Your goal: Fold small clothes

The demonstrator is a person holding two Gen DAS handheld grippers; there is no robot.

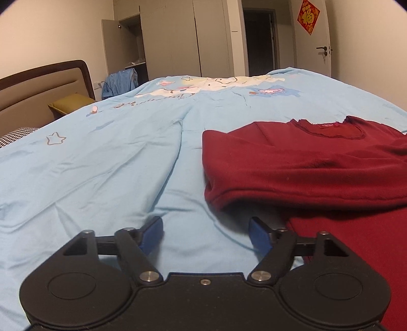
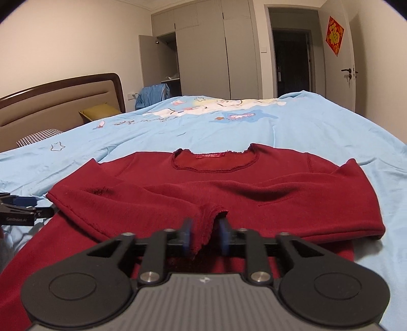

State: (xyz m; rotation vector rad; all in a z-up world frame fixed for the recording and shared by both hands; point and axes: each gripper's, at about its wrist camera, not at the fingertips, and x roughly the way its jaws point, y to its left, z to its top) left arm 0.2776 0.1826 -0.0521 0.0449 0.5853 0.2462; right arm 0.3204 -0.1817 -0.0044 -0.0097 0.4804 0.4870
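Bedroom; a bed under a light blue duvet (image 1: pixel 106 163) with cartoon prints fills both views; padded headboard (image 2: pixel 58 101) left of the duvet, grey wardrobe (image 2: pixel 203 51) behind it with one door ajar, dark doorway beside the wardrobe, red paper ornament (image 1: pixel 308 15) on the white door at far right.

One dark red long-sleeved top (image 2: pixel 229 188) lies flat on the duvet, neckline toward the wardrobe, both sleeves folded inward across the chest.

Right wrist view only: the whole top, both folded sleeves, the neck label, and the left gripper (image 2: pixel 24 210) seen from the side just off the top's left edge; a houndstooth cushion (image 2: pixel 38 136) and an olive pillow (image 2: pixel 100 112) near the headboard. Left wrist view only: just the left part of the top (image 1: pixel 305 163), with bare duvet directly ahead of the fingers.

Left gripper (image 1: pixel 206 235): jaws spread wide, nothing between the blue pads (image 1: pixel 152 234); right-hand pad just beside the top's lower hem edge, contact cannot be told.

Right gripper (image 2: pixel 204 236): jaws narrow, cuff of the left sleeve (image 2: pixel 206 229) hanging between the pads; pads blurred, so whether they press the cloth cannot be told.

Count: one top, two grippers, two pillows or cushions.
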